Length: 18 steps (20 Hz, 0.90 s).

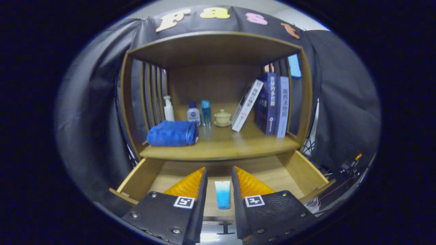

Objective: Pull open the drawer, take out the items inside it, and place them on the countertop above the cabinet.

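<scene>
Gripper view: gripper (219,177) is hovering over the open drawer (299,170), fingers standing apart with a narrow gap, not pressing on anything. A small blue tube (223,194) is lying on the drawer floor, showing between the fingers. Beyond, on the countertop (221,146), a folded blue towel (172,133), three bottles (193,114), a lidded cup (222,117) and leaning books (269,102) are sitting.
</scene>
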Each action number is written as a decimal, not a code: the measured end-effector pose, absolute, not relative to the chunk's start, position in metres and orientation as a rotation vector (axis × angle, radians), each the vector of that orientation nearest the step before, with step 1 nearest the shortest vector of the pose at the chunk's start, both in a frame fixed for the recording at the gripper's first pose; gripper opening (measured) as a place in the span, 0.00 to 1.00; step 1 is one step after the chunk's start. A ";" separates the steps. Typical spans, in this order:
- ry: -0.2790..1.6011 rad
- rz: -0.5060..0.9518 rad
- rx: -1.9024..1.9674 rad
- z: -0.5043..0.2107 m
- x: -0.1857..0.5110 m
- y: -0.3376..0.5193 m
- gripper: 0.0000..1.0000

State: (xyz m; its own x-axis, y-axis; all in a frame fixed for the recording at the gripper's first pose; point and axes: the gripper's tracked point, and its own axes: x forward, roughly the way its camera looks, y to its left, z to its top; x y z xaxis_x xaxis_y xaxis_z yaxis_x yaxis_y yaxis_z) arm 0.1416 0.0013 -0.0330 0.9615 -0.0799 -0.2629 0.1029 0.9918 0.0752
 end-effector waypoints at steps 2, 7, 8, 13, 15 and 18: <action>0.160 -0.100 0.094 -0.017 0.120 0.003 0.39; 0.141 -0.143 0.064 -0.037 0.060 0.004 0.41; 0.143 -0.136 0.061 -0.043 0.053 0.008 0.46; 0.208 -0.134 0.085 -0.083 0.037 0.019 0.66; 0.231 -0.127 0.098 -0.095 0.037 0.021 0.66; 0.251 -0.106 0.123 -0.109 0.038 0.029 0.66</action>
State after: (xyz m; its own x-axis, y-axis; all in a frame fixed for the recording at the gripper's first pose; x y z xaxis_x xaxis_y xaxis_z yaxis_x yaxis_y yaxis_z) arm 0.0382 0.0286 -0.1086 0.9631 -0.0891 -0.2538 0.1198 0.9869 0.1080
